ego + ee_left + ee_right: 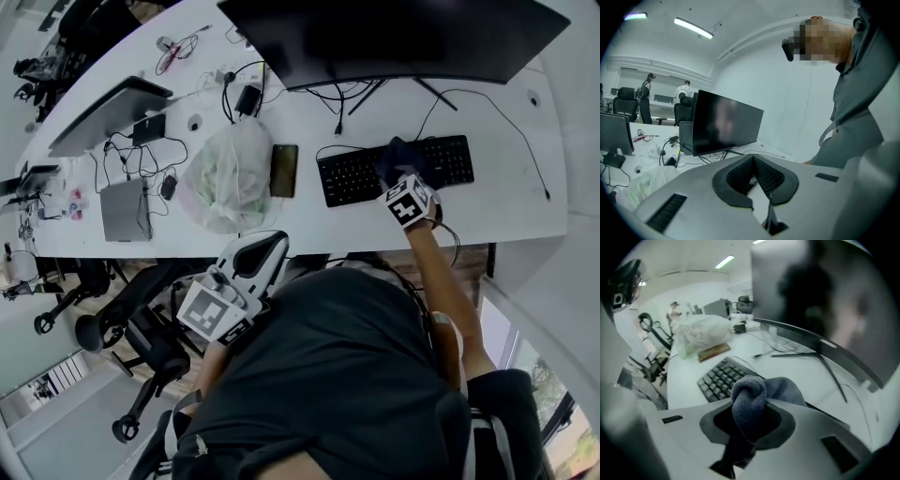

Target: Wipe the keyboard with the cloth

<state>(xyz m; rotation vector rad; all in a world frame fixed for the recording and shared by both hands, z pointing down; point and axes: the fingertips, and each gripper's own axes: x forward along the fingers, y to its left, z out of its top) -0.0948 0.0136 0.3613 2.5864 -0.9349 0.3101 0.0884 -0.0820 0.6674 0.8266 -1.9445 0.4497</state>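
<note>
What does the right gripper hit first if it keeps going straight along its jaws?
Most likely the keyboard: the right gripper points down at it, so the cloth bunched in its jaws would meet the keys first. Whether the cloth already touches is unclear.

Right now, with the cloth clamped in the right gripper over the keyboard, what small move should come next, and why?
Probably press the cloth onto the keys and draw it along the keyboard toward its uncovered end. The right gripper is shut on the cloth, bunched above the keys; contact can't be confirmed.
</note>
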